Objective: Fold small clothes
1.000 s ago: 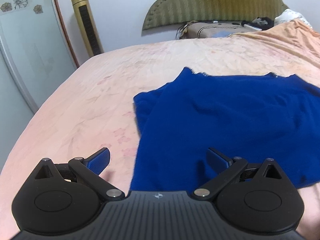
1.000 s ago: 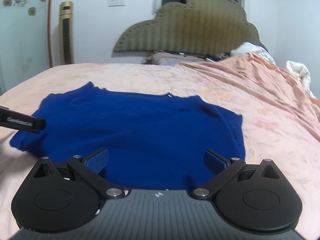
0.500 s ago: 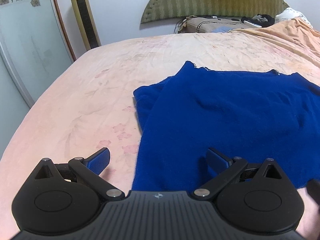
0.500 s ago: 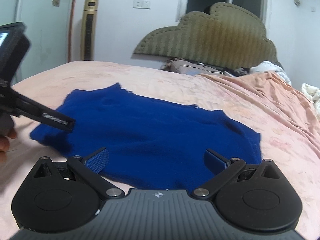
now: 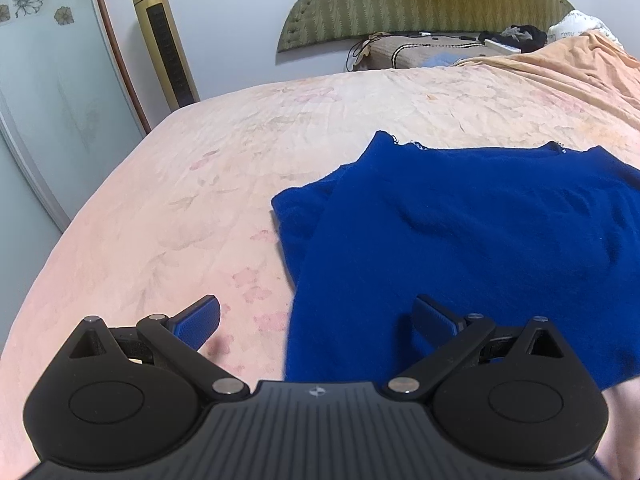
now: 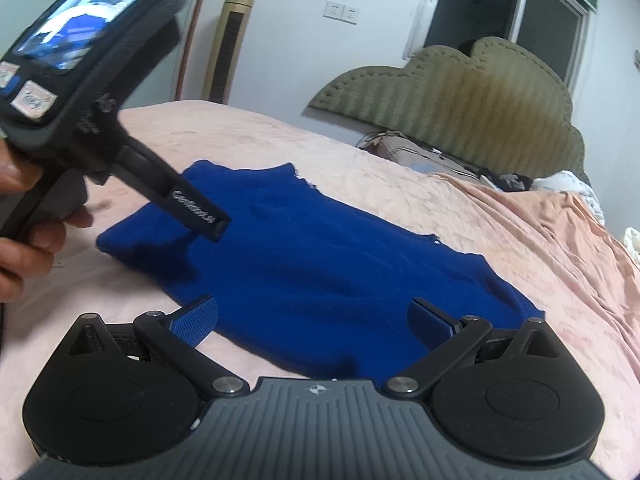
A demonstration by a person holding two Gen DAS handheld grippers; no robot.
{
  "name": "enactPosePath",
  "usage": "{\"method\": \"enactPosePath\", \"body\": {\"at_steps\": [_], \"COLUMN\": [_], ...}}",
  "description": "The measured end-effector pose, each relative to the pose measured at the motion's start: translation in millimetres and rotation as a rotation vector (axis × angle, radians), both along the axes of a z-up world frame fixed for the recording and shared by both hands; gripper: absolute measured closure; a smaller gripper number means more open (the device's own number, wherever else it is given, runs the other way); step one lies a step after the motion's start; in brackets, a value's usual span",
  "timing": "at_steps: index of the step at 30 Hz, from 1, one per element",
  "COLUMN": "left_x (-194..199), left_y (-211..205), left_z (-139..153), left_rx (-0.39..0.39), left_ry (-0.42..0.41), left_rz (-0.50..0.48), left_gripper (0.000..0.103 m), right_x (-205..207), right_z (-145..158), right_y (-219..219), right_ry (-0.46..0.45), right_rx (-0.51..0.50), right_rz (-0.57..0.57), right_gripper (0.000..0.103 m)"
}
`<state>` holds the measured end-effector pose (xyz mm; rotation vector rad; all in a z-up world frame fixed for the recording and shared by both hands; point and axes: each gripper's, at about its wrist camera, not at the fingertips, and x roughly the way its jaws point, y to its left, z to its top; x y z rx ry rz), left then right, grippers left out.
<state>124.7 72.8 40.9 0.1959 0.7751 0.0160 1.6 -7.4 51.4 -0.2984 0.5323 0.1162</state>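
Observation:
A dark blue knitted garment (image 5: 460, 240) lies spread on the pink bedspread (image 5: 200, 200), its left part folded over. My left gripper (image 5: 316, 320) is open and empty, above the garment's near left edge. The garment (image 6: 320, 280) also shows in the right wrist view. My right gripper (image 6: 312, 318) is open and empty over the garment's near edge. In that view the left gripper's body (image 6: 80, 80) is at the upper left, held by a hand, one of its fingers (image 6: 196, 212) above the garment's left part.
A green padded headboard (image 5: 420, 0) and a pillow with small items (image 5: 420, 52) are at the far end of the bed. A gold tower fan (image 5: 164, 40) stands by the wall at left. An orange blanket (image 6: 560, 240) lies bunched on the right.
My right gripper has swung to the left and lower, so the left gripper now looms large at its upper left. The left gripper has moved slightly forward over the garment's edge. Both stay open.

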Motion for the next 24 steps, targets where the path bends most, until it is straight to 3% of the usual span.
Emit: {"method": "enactPosePath", "body": {"at_steps": [6,12,16,20,24], "left_x": [20,71,101,128,151], "left_y": [21,90,111,111,98], "left_z": [4,8,-5,-24,-30], "left_rx": [-0.017,-0.307,-0.483,-0.59,-0.655], "left_ry": [0.016,0.113,0.218,0.3,0.314], "left_rz": [-0.052,-0.07,-0.126,-0.169,-0.208], "left_gripper": [0.0,0.0,0.0,0.0,0.0], "right_x": [-1,0,8,17,32], "right_z": [-3,-12,-29,-39,-44], "right_y": [19,53,77,98,115], "right_ry": [-0.008,-0.031,0.016,-0.011,-0.047], "right_rx": [-0.055,-0.162,-0.223,-0.279,-0.322], "right_rz": [0.063,0.147,0.188,0.185,0.184], "right_gripper": [0.001,0.003,0.008,0.008,0.009]}}
